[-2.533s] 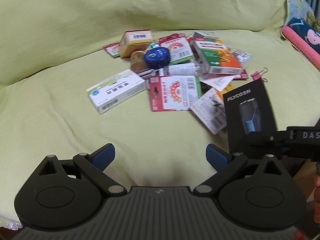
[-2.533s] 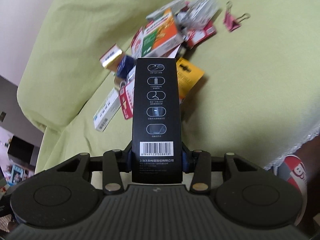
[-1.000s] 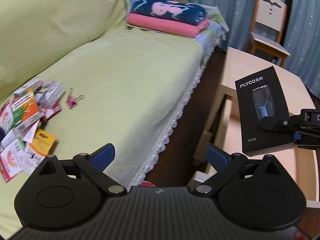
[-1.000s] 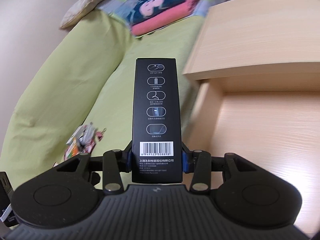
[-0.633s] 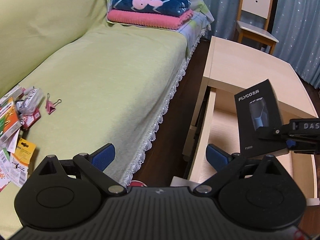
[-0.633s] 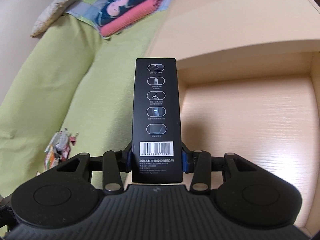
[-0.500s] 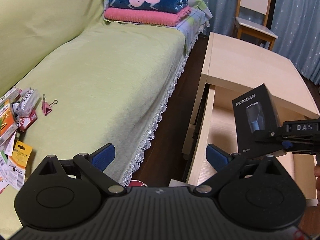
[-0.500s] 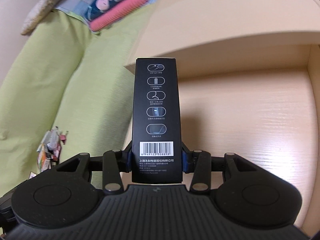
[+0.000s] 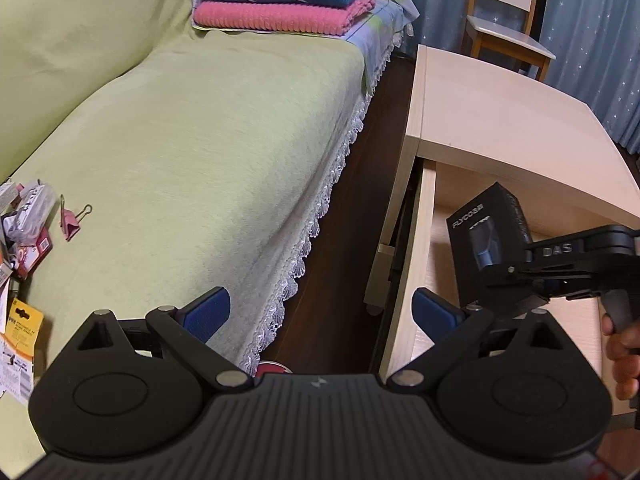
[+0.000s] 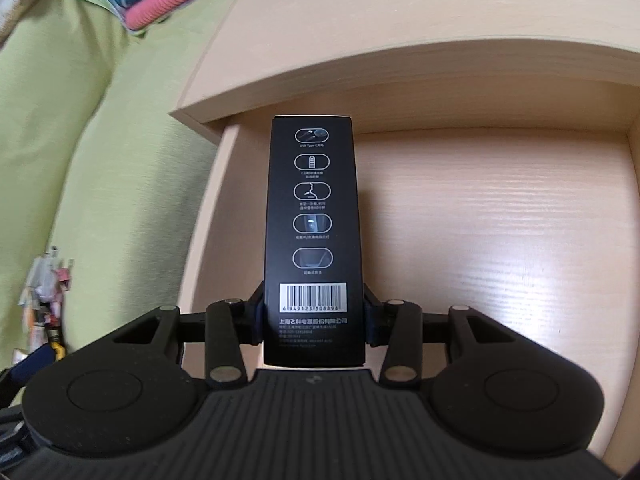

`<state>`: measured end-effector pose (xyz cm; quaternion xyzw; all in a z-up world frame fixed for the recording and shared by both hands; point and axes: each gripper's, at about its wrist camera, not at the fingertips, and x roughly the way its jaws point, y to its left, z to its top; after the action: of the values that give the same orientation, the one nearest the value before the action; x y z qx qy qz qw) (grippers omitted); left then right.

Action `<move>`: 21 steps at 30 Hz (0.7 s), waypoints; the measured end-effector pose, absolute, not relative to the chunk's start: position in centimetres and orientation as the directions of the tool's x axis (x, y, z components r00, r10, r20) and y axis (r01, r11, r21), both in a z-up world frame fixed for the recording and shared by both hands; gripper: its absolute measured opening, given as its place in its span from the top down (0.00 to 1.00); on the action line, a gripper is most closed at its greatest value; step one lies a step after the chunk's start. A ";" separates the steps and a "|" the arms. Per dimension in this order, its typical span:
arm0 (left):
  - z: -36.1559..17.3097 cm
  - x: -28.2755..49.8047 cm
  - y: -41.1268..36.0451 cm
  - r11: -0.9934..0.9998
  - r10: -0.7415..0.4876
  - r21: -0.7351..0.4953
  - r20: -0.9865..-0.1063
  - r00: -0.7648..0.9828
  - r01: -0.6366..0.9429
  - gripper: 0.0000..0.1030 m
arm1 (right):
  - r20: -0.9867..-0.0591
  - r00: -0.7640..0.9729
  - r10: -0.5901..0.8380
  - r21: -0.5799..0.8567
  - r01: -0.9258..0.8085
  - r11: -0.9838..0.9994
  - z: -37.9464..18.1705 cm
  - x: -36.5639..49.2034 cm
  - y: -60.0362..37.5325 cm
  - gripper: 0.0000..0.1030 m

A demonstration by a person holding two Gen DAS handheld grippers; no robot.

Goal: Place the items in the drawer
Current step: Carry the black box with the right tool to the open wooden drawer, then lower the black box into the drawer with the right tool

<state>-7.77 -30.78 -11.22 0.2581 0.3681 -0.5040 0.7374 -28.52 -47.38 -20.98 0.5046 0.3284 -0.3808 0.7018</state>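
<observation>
Cardboard, stiff and probably light: the black shaver box [image 10: 313, 216] sits clamped near its barcode end in your right gripper [image 10: 313, 320], jaws pressed on its two narrow sides, the long body jutting forward over the open drawer [image 10: 500, 216]. That low hold leaves a long lever, so expect the far end to swing; its smooth printed faces could slip. Your left gripper [image 9: 320, 312] hangs spread and empty over the gap between sofa [image 9: 192, 128] and drawer.
</observation>
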 end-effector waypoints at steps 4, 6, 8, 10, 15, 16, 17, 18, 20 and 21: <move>-11.6 -7.4 -31.0 0.358 -0.549 0.006 -0.808 0.216 0.934 0.04 | -0.867 0.447 -0.221 0.406 0.890 0.210 -21.5 -27.1 -47.7 0.62; -11.8 -7.1 -31.1 0.362 -0.546 0.003 -0.810 0.214 0.932 0.04 | -0.868 0.444 -0.223 0.401 0.891 0.214 -21.7 -26.4 -47.6 0.62; -12.0 -6.8 -31.1 0.366 -0.542 -0.001 -0.813 0.213 0.930 0.04 | -0.868 0.442 -0.224 0.397 0.891 0.221 -21.8 -25.9 -47.5 0.61; -12.2 -6.7 -31.2 0.370 -0.537 -0.002 -0.816 0.212 0.929 0.04 | -0.869 0.446 -0.214 0.399 0.888 0.229 -21.8 -25.5 -47.5 0.60; -12.3 -6.5 -31.1 0.374 -0.538 -0.008 -0.816 0.210 0.927 0.04 | -0.849 0.484 -0.213 0.405 0.854 0.327 -20.3 -25.9 -46.8 0.50; -12.3 -6.5 -31.1 0.374 -0.538 -0.008 -0.817 0.210 0.927 0.04 | -0.845 0.490 -0.212 0.399 0.844 0.358 -19.9 -26.2 -46.6 0.50; -12.3 -6.5 -31.1 0.375 -0.538 -0.009 -0.817 0.210 0.927 0.04 | -0.842 0.497 -0.210 0.392 0.831 0.395 -19.4 -26.5 -46.3 0.49; -12.3 -6.5 -31.1 0.375 -0.538 -0.010 -0.817 0.209 0.927 0.04 | -0.840 0.502 -0.204 0.382 0.816 0.433 -19.0 -26.9 -46.1 0.48; -12.3 -6.5 -31.0 0.374 -0.538 -0.012 -0.817 0.207 0.927 0.04 | -0.844 0.505 -0.180 0.356 0.780 0.514 -18.5 -27.5 -45.5 0.48; -12.3 -6.5 -31.0 0.374 -0.539 -0.012 -0.817 0.206 0.928 0.04 | -0.851 0.499 -0.165 0.339 0.762 0.551 -18.3 -27.6 -45.2 0.48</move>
<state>-6.49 -31.00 -12.28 0.2530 0.3843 -0.4992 0.7342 -27.62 -45.25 -18.34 0.3695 0.4036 -0.2962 0.7828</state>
